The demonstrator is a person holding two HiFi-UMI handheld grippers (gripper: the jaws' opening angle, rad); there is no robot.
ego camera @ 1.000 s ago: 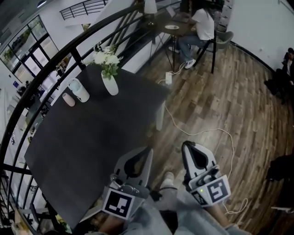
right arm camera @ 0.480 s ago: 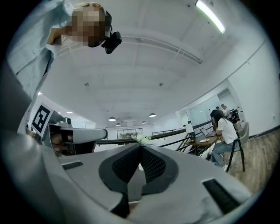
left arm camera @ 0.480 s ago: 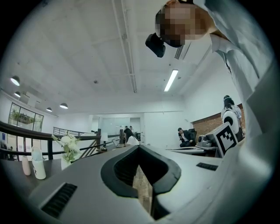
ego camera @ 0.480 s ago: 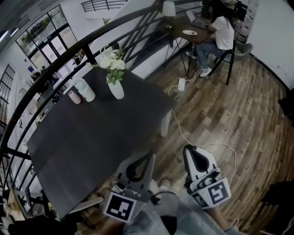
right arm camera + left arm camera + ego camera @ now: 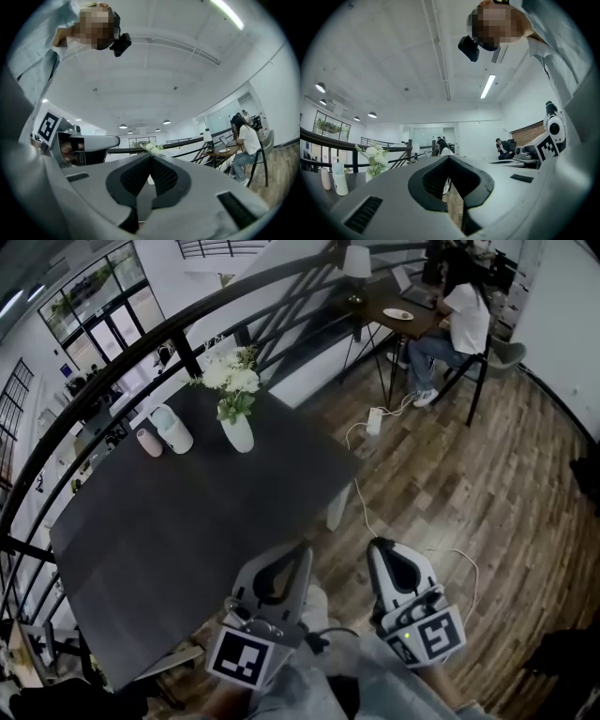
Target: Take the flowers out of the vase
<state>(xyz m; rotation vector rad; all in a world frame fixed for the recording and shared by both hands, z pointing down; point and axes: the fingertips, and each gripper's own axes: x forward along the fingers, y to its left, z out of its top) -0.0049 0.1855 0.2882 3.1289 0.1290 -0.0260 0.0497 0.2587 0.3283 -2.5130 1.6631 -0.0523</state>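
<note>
1. Head view: the left tool [image 5: 295,554] and the right tool [image 5: 382,551] sit side by side at the bottom of the frame. The left is at the near edge of the dark worktop [image 5: 187,521]. The right is over the wood floor [image 5: 450,484].
2. Left tool: its own view shows the jaw tips meeting with nothing between them. It is clenched and empty.
3. Right tool: its own view shows the same, jaws pressed together and empty.
4. The white flowers [image 5: 230,381] stand in the white vase [image 5: 237,432] on the far part of the worktop, upper left of centre in the head view, well apart from both tools.
5. Left of the vase stand a pale container [image 5: 172,427] and a pink container [image 5: 148,442], just beside each other and near the black railing [image 5: 112,362].
6. Only the head view shows the white cable [image 5: 361,502] trailing over the floor.
7. The left gripper view places the flowers at lower left, off the jaw line. The right gripper view places them just above its jaw tips at centre.
8. Only the gripper views show the ceiling lights [image 5: 487,86], and each shows the other tool's marker cube at its edge.
9. A seated person [image 5: 459,320] is at a separate table, upper right of the head view and right edge of the right gripper view.
</note>
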